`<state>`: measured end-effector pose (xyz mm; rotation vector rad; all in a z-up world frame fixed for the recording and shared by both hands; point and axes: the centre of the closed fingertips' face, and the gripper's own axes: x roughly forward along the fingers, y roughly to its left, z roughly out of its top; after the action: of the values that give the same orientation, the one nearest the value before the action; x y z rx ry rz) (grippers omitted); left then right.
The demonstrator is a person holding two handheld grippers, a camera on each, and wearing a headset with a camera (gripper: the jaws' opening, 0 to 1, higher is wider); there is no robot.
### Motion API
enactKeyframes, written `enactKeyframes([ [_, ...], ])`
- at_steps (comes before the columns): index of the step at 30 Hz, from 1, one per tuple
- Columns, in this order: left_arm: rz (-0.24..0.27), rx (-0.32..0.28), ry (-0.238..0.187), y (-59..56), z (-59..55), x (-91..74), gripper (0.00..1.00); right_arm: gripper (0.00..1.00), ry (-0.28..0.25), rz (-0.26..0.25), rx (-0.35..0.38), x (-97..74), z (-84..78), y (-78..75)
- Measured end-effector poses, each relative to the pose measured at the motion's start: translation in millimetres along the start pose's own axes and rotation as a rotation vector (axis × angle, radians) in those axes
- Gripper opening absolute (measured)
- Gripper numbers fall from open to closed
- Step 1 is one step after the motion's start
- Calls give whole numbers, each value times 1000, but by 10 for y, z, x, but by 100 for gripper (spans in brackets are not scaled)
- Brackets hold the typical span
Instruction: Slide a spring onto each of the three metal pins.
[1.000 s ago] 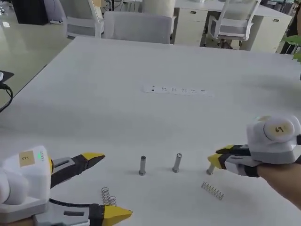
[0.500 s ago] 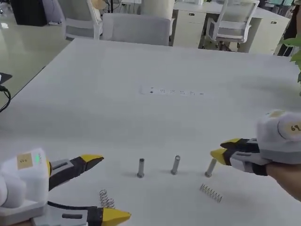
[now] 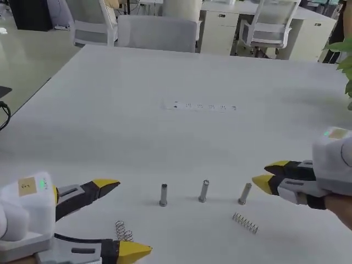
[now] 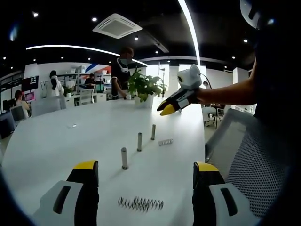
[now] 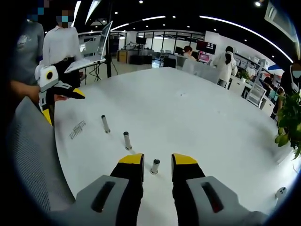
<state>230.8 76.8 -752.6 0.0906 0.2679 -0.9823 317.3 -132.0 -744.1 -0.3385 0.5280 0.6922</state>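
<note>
Head view: pins (image 3: 204, 191) in a row at 6 o'clock, your left gripper (image 3: 125, 218) at 7, right gripper (image 3: 269, 174) at 4. Left gripper view: jaws wide, spring (image 4: 140, 203) at 6 between them. Right gripper view: jaws slightly apart, pin (image 5: 155, 166) ahead.

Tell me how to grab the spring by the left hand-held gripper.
Pinch the spring across its coils near one end, from above, probably after turning the left hand-held gripper: it lies flat on the table, lengthwise from jaw to jaw.
</note>
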Motion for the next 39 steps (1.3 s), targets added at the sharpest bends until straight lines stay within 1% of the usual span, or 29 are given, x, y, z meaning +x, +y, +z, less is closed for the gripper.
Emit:
enactKeyframes([
  [3, 1, 0, 0, -2, 0, -3, 80, 21, 3, -1, -1, -41, -38, 2],
  [8, 1, 2, -1, -2, 7, -5, 80, 21, 19, 5, -5, -107, -137, 71],
  [12, 0, 2, 0, -3, 11, 0, 80, 21, 36, 11, 5, -124, -266, 93],
  [15, 0, 4, 1, -6, 16, 5, 80, 21, 63, 26, 10, -115, -395, 141],
  [17, 0, 5, 1, -4, 21, 6, 80, 21, 75, 32, 9, -111, -454, 167],
  [20, -1, 7, 3, -6, 22, 3, 80, 21, 94, 47, 17, -85, -552, 204],
  [29, -3, 5, 6, -18, 16, 1, 80, 21, 138, 87, 19, 11, -738, 320],
  [34, -1, 5, 11, -11, -2, -12, 80, 20, 171, 111, 11, 73, -825, 374],
  [39, -1, 2, 10, -14, -6, -12, 79, 19, 190, 125, -1, 135, -859, 378],
])
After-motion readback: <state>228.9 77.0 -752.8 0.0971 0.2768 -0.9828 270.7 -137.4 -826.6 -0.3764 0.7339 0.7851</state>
